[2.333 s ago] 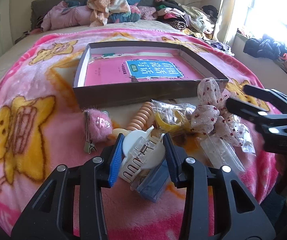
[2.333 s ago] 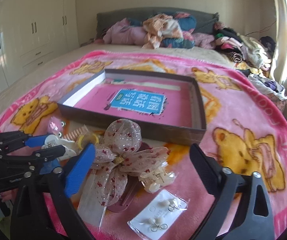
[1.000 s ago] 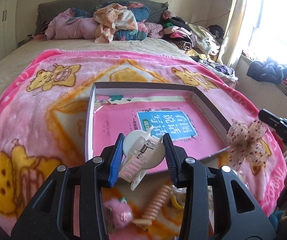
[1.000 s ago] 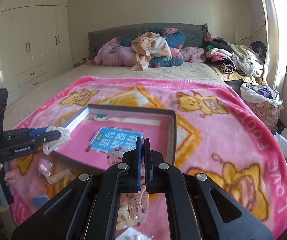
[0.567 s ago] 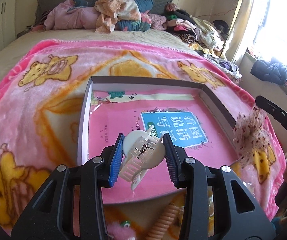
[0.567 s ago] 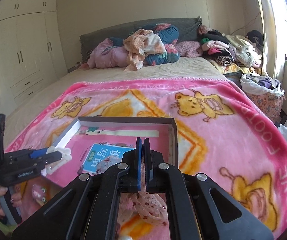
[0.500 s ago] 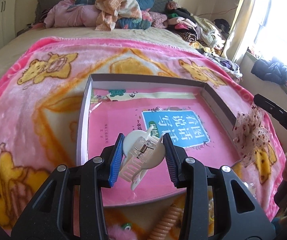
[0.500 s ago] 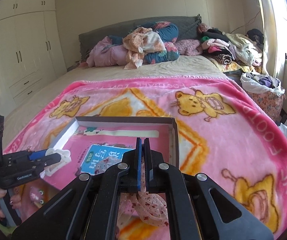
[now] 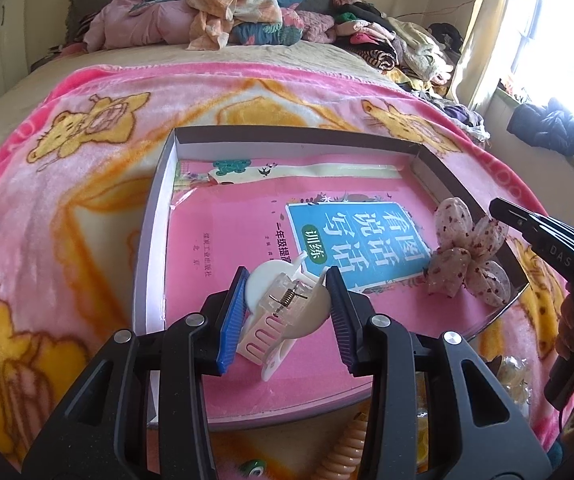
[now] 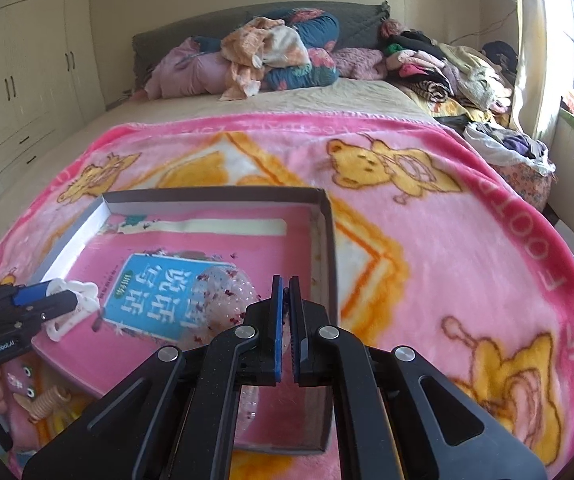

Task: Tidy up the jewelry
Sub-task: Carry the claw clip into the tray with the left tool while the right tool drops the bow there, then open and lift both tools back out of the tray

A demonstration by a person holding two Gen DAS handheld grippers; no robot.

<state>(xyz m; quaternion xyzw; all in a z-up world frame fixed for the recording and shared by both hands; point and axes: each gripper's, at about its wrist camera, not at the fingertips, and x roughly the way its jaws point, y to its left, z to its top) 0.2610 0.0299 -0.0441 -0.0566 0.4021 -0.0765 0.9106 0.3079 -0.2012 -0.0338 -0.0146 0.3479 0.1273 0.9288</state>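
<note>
A shallow grey box point(image 9: 155, 220) with a pink book in its bottom lies on the pink blanket; it also shows in the right wrist view point(image 10: 327, 216). My left gripper point(image 9: 287, 308) is shut on a white claw hair clip point(image 9: 283, 308) and holds it over the box's near left part. My right gripper point(image 10: 285, 316) is shut on a sheer bow with red dots point(image 10: 223, 296). The bow point(image 9: 467, 252) hangs over the box's right side, low above the book.
A peach spiral hair tie point(image 9: 347, 452), a pink fuzzy clip point(image 10: 19, 384) and other small accessories lie on the blanket point(image 10: 447, 240) in front of the box. Piled clothes and pillows point(image 10: 271, 56) fill the head of the bed. A wardrobe stands at left.
Both grippers picked their items off the blanket, lifted them and carried them forward over the box. In the last half second both sank lower toward the book.
</note>
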